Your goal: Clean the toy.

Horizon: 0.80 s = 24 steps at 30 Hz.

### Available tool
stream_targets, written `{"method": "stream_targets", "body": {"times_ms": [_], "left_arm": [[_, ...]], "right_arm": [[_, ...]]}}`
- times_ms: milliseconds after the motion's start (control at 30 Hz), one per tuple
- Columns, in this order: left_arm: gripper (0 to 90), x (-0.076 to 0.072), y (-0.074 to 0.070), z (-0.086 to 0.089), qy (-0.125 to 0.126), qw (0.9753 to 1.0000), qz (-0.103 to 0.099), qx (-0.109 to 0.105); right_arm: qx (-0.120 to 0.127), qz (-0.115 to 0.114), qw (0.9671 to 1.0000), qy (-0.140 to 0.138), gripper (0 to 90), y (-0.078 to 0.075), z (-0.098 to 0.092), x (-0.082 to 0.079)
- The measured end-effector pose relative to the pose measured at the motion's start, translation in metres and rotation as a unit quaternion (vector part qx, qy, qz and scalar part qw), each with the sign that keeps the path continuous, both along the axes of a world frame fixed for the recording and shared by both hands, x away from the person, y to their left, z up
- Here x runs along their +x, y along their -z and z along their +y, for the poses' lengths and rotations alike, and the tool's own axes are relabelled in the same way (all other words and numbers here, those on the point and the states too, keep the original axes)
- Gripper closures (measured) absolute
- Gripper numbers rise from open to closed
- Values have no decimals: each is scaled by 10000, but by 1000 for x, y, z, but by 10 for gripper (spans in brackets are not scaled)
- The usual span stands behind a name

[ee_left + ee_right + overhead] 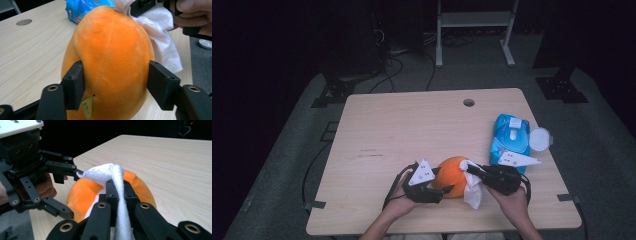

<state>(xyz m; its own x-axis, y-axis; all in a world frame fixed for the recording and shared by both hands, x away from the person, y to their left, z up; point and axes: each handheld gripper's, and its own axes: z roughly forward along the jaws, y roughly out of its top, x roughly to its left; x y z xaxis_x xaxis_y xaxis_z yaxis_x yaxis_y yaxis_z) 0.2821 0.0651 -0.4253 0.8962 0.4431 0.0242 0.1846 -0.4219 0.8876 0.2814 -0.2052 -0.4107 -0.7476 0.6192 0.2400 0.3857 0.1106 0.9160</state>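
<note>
Orange plush fruit (451, 176): low centre of the high view, on the tabletop (412, 130), between both tongs. Left tongs (438, 190): clamped on the plush's sides; the left gripper view shows both pads pressing in, plus a small yellow tag (87, 107) at the seam. Right tongs (471, 170): closed on a white wet wipe (473, 192), laid against the plush; the right gripper view shows the wipe (117, 192) pinched between the jaws. Blue wipes pack (510, 140): right of centre, lid (540, 138) flipped open.
</note>
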Motion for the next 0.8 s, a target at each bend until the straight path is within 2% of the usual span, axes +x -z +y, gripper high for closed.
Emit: {"method": "stream_targets", "body": {"times_ms": [100, 167, 233, 300, 367, 433, 500, 567, 667, 733, 800], "left_arm": [[263, 4, 3, 3, -79, 9999, 51, -135], [150, 9, 4, 6, -247, 9990, 130, -351], [90, 15, 7, 6, -276, 9982, 309, -429], [119, 16, 12, 2, -130, 9980, 472, -393], [211, 11, 12, -1, -21, 9990, 353, -284], [291, 4, 7, -4, 22, 9997, 192, -180], [339, 0, 0, -2, 53, 9998, 114, -159], [355, 0, -6, 4, 75, 9993, 181, -314], [352, 0, -8, 4, 56, 9995, 188, -245], [337, -1, -6, -1, 36, 9997, 184, -173], [300, 0, -5, -1, -19, 9996, 196, -195]], "right_arm": [[-79, -111, 9998, -138, 857, -4, 8, -4], [-82, -27, 9997, -232, 858, -1, 8, -2], [-69, 45, 9997, -225, 858, 2, 5, 0], [-70, 63, 9997, -209, 858, 1, 5, -1], [-102, -18, 9995, -309, 857, -3, 12, -5], [-56, -87, 9984, -557, 857, -7, 20, -10], [-256, -235, 9980, -535, 858, -10, 26, -12], [-136, -218, 9990, -371, 858, -10, 18, -8], [-84, 1, 9999, -76, 858, -2, 4, -1], [-35, 72, 9999, -123, 857, 1, 9, -3], [-147, -58, 9995, -261, 857, -2, 21, -9]]}}
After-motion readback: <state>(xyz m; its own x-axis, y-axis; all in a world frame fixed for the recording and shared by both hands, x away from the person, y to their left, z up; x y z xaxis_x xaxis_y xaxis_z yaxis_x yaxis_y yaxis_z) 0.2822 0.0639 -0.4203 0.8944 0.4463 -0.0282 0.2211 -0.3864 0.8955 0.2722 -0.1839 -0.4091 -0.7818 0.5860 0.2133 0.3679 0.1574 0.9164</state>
